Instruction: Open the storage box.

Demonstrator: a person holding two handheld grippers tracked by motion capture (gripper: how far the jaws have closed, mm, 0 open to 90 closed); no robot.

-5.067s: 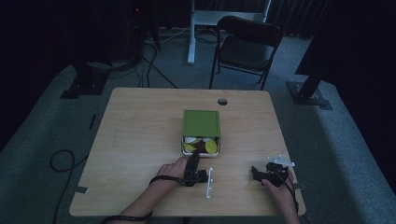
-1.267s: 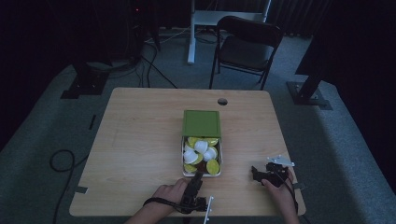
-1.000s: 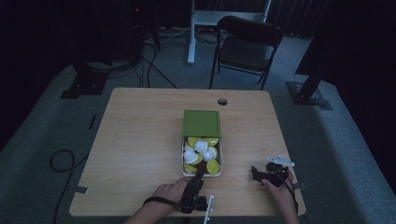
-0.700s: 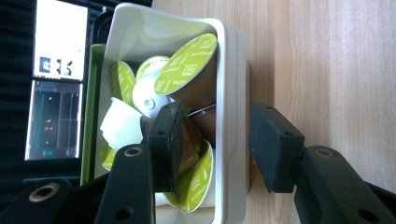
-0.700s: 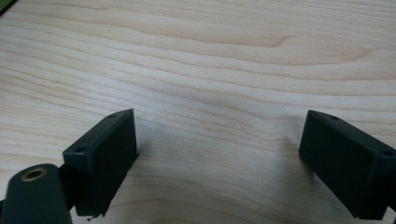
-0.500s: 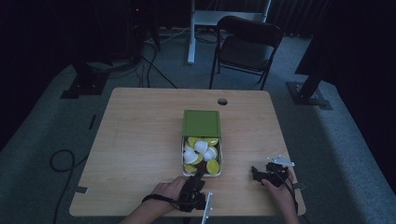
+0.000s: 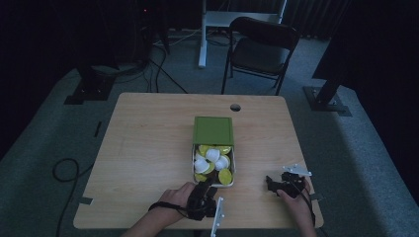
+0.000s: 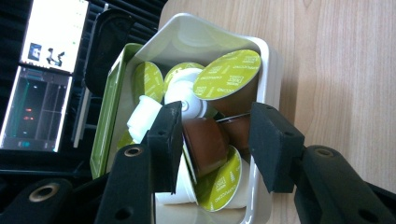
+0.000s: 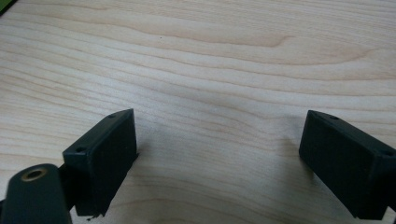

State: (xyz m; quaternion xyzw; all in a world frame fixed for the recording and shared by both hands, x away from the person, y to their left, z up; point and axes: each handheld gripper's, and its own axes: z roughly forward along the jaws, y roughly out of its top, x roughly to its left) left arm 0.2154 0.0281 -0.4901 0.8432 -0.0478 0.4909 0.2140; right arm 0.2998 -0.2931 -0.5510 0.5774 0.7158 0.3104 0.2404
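left hand-held gripper [image 7: 207, 186] lifted, nearer tin [image 7: 232, 174]

White tray [image 8: 268, 60], green lid [image 7: 213, 130] open, heaped coffee capsules [image 8: 227, 80], table centre.

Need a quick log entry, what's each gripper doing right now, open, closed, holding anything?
Left gripper: part open over the white tray, a brown capsule between its jaws; grip cannot be told.
Right gripper: open, empty, over the bare table.
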